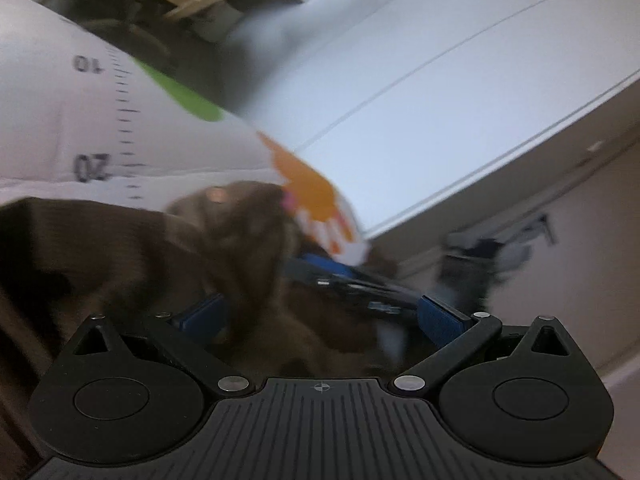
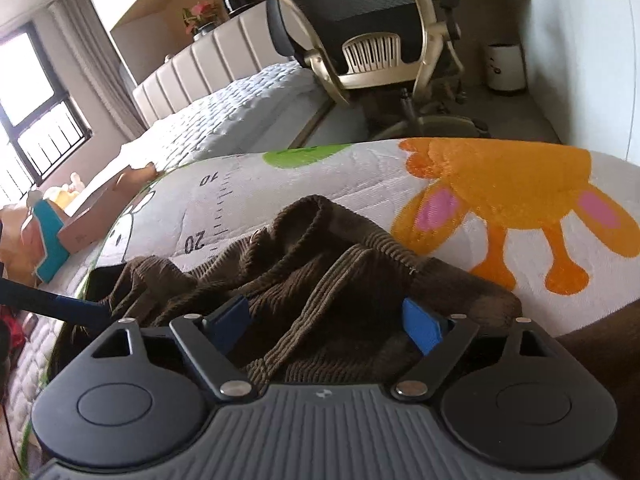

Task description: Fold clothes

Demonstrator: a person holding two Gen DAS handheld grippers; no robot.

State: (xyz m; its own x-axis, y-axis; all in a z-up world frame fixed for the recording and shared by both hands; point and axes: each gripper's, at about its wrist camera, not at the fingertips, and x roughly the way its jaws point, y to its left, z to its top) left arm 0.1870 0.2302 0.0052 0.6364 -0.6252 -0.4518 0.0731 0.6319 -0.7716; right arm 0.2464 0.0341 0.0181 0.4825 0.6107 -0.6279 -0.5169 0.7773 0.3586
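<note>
A dark brown corduroy garment (image 2: 312, 264) lies bunched on a white quilted mat (image 2: 360, 176) printed with an orange animal and a ruler scale. My right gripper (image 2: 326, 320) is open, its blue fingertips (image 2: 420, 324) spread over the garment's folds. In the blurred left wrist view the same brown garment (image 1: 224, 248) fills the lower left. My left gripper (image 1: 320, 320) is open with cloth between its blue pads (image 1: 440, 318). The other gripper (image 1: 352, 284) shows just beyond it.
An office chair (image 2: 372, 40) stands past the mat's far edge. A bed (image 2: 240, 108) lies at the back left, a white bin (image 2: 505, 66) at the back right. A cardboard box (image 2: 104, 204) and toys sit at the left. White cabinet panels (image 1: 440, 60) fill the left wrist view's upper right.
</note>
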